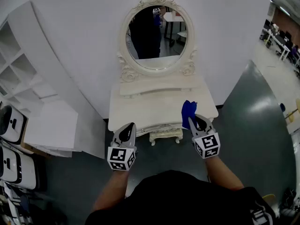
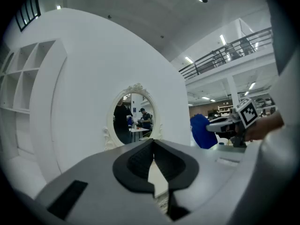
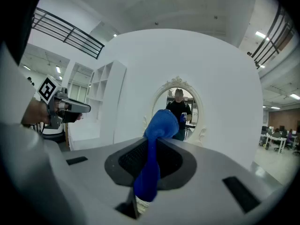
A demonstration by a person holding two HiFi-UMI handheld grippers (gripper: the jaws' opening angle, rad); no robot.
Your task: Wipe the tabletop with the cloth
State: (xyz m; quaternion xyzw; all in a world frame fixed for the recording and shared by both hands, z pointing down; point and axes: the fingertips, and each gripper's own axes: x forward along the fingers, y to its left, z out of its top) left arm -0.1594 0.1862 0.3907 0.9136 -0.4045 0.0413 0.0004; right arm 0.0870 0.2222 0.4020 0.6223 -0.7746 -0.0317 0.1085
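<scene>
— One dressing table (image 1: 140, 108), then: white, with a smooth bare top, scrolled carving under its front edge, and an oval mirror (image 1: 157, 36) in a curly frame at its back edge.
— Yes. Both tools hang off the front edge, I'd guess because no wiping has begun.
— The left gripper (image 1: 129, 126)?
— Clenched on nothing, its ribbed black pads meeting at the tips. It sits off the front left corner, likely just kept clear.
— And the right gripper (image 1: 193, 120)?
— Pinching the cloth (image 1: 188, 109), a soft blue bunch that bulges past the jaws, over the front right corner. It's gripped mid-length, so a loose wad leads. Whether it touches the top, I can't tell.
</scene>
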